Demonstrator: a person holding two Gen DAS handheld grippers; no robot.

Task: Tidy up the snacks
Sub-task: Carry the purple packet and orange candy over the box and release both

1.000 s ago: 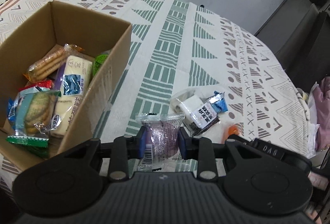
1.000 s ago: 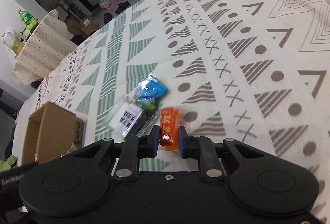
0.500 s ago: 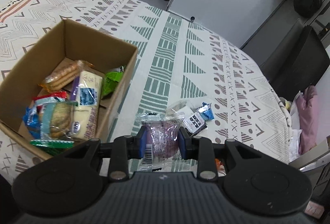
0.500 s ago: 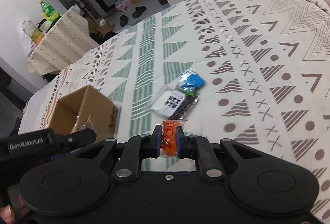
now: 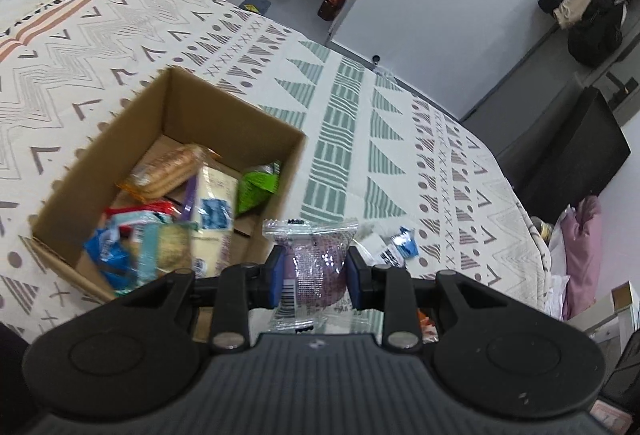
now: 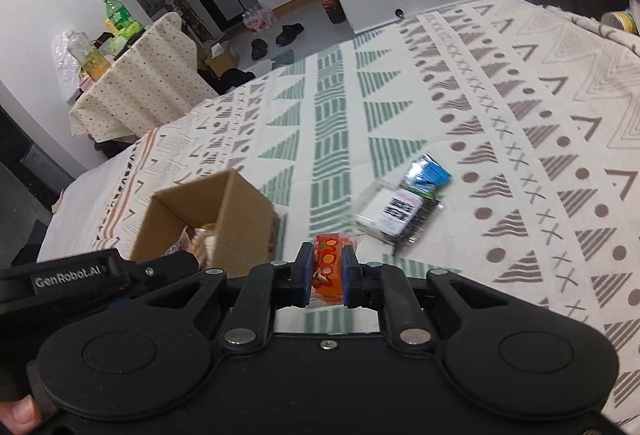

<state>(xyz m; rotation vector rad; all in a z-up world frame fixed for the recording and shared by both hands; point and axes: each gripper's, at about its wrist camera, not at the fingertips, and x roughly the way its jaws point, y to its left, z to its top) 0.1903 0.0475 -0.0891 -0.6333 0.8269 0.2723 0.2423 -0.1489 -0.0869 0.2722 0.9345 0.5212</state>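
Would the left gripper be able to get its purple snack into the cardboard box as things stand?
Probably yes: the left gripper holds the purple snack beside the cardboard box, whose top is open.

Both wrist views overlook the cardboard box (image 5: 168, 139) (image 6: 240, 219).

Purple glittery snack packet (image 5: 316, 267), orange spotted packet (image 6: 328, 267), brown cardboard box (image 5: 224, 115), cream green-triangle patterned cloth (image 5: 352, 123)

A bed (image 6: 500, 83) under a cream spread patterned with green and grey-brown triangles carries the things. In the right wrist view, an open cardboard box (image 6: 244, 219) sits at 9 o'clock of centre, and a white-and-black snack packet (image 6: 394, 213) lies at 3 o'clock, touching a blue packet (image 6: 430, 175) just beyond it.
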